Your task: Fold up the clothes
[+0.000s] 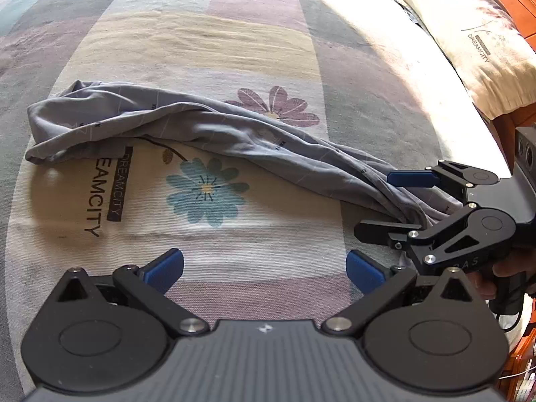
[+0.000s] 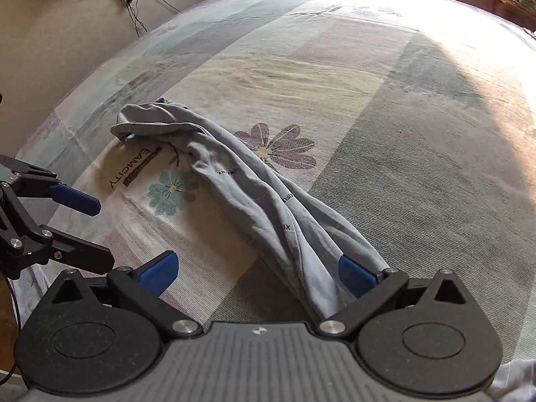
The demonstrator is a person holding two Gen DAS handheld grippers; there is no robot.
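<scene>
Left tool: nearest the lens in the left wrist view, blue pads spread wide, nothing between them, hovering over the bed sheet short of the garment. In the right wrist view it shows at the left edge, fingers also apart.
Right tool: fingers spread; the near end of the garment lies between them, bunched against the right pad, while the left pad is clear of the cloth. Seen from the left wrist view, its two fingers straddle that same bunched end, not pressed together.
Garment: grey cloth with small dark lettering, gathered into a long rumpled rope. It lies on the bed, running diagonally from the right tool toward the far left, where it ends in a loose fold.
Bed sheet: pastel patches with a blue flower, a purple flower and the printed word DREAMCITY; strong sunlight falls on the far right part.
Pillow: at the upper right edge of the bed, same print.
Hand: partly visible, gripping the right tool's handle.
</scene>
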